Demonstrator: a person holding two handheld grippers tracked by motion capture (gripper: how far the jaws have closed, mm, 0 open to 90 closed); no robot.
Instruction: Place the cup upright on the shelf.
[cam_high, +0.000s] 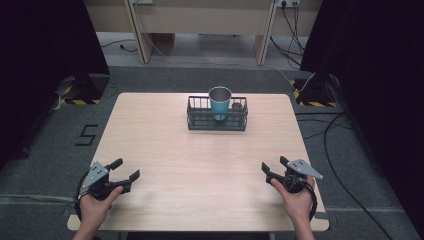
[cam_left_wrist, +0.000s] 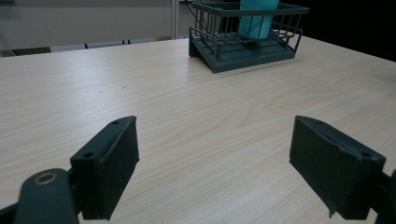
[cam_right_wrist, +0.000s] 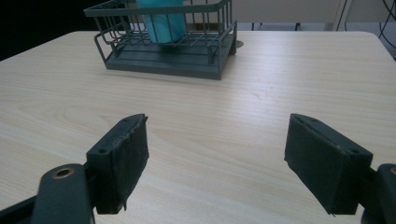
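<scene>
Both hand-held grippers sit nearest the camera, at the near edge of the tabletop (cam_high: 200, 165), so the description starts there and then runs from the largest item to the smallest, with every position given relative to the wire basket.

Tabletop: a pale wood-grain surface. The area between the wire basket and the two hand-held grippers carries nothing.

Wire basket (cam_high: 217, 120): a dark grey rack with a solid base, standing toward the far edge of the tabletop, roughly centred. It also appears ahead in the left gripper view (cam_left_wrist: 243, 44) and in the right gripper view (cam_right_wrist: 163, 58).

Teal cup (cam_high: 219, 102): stands upright inside the wire basket, near its middle, with the open rim above the top rail. A smaller dark object (cam_high: 237, 106) sits in the basket just to one side of the cup; its identity cannot be determined.

Left hand-held gripper (cam_high: 121, 173): well apart from the wire basket, on the near left. The jaws stand wide apart and grip nothing, as the left gripper view (cam_left_wrist: 215, 168) confirms.

Right hand-held gripper (cam_high: 274, 166): well apart from the wire basket, on the near right. The jaws are spread wide with nothing between them, as in the right gripper view (cam_right_wrist: 217, 163).

Assessment of progress: no approach toward the cup is under way, and neither tool touches anything. Either the work on the cup has not started, or it is complete with the cup already seated; the views do not settle which.
</scene>
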